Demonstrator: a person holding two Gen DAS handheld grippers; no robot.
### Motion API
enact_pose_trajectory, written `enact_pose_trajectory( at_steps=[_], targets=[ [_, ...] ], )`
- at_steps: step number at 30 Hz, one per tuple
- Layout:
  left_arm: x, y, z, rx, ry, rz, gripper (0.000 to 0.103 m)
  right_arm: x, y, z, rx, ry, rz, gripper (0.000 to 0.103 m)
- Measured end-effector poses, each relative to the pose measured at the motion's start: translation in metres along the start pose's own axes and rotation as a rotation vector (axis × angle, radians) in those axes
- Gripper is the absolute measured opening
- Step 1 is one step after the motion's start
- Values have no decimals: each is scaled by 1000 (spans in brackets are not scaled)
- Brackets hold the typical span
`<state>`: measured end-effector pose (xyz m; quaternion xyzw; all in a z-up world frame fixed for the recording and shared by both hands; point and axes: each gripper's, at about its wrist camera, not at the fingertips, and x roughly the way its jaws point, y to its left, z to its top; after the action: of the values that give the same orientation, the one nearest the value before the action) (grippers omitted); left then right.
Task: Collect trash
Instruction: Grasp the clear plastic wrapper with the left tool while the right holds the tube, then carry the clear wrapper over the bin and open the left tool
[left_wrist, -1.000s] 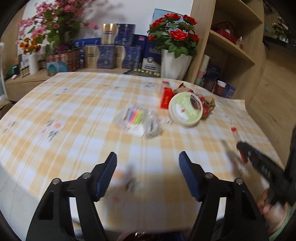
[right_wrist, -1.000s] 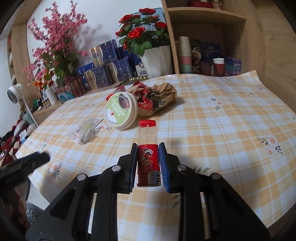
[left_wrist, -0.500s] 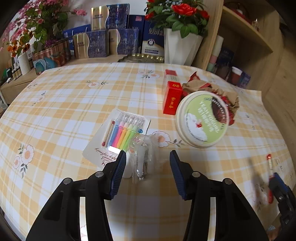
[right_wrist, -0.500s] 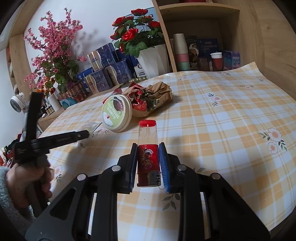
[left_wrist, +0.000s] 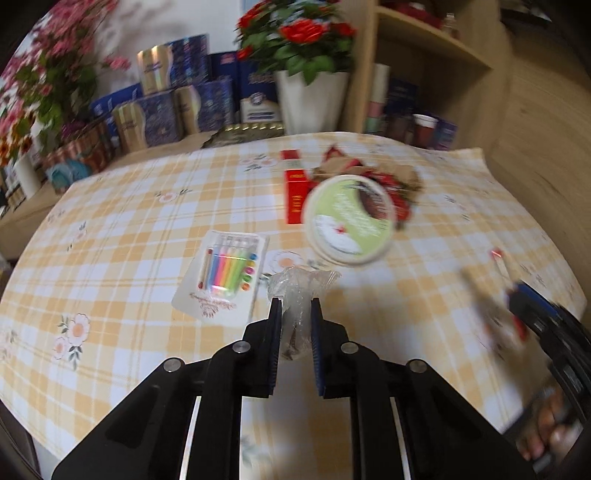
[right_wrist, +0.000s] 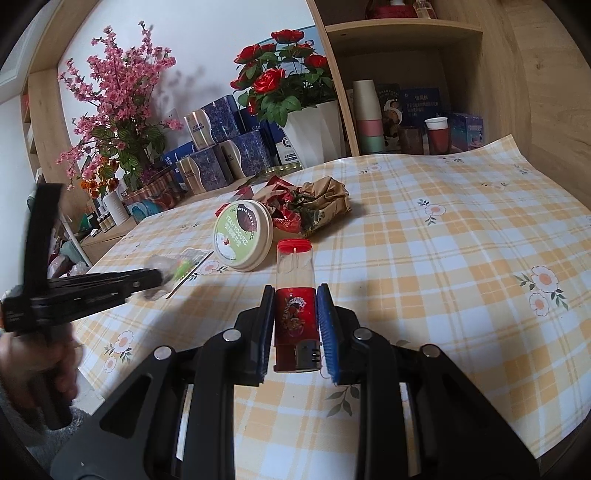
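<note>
My left gripper (left_wrist: 295, 306) has its jaws closing, and the pads press on a crumpled clear plastic wrapper (left_wrist: 301, 284) just right of a card of coloured candles (left_wrist: 225, 275). In the right wrist view the left gripper (right_wrist: 159, 275) reaches in from the left with the wrapper at its tip. My right gripper (right_wrist: 295, 291) is shut on a red tube (right_wrist: 294, 266) with a clear top and red cap, held above the checked tablecloth (right_wrist: 443, 258). Further back lie a round green yogurt lid (right_wrist: 243, 234), a red box (left_wrist: 295, 195) and crumpled brown paper with red wrappers (right_wrist: 314, 203).
A white vase of red roses (right_wrist: 314, 129), blue gift boxes (right_wrist: 221, 147) and pink flowers (right_wrist: 118, 110) stand behind the table. A wooden shelf (right_wrist: 406, 129) with cups is at the back right. A person's hand (right_wrist: 33, 362) holds the left gripper's handle.
The left gripper moved forward over the table to the candle card and closed on the clear wrapper. The right gripper kept still with the red tube.
</note>
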<state>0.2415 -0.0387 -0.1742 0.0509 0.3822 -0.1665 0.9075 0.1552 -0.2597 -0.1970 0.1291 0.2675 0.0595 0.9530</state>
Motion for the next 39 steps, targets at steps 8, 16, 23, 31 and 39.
enact_pose_trajectory(
  at_steps=[8, 16, 23, 31, 39],
  targets=[
    [-65, -33, -51, 102, 3, -121, 15, -28, 12, -8, -35, -5, -9, 26],
    [-88, -47, -119, 79, 100, -233, 15, -73, 32, -31, -84, 13, -7, 26],
    [-84, -64, -165, 121, 192, -301, 15, -105, 32, -49, -69, 43, -20, 26],
    [-30, -76, -199, 130, 418, -308, 15, -103, 37, -69, -121, 100, -77, 26],
    [8, -69, -216, 69, 578, -271, 15, -93, 42, -79, -175, 143, -99, 26]
  ],
)
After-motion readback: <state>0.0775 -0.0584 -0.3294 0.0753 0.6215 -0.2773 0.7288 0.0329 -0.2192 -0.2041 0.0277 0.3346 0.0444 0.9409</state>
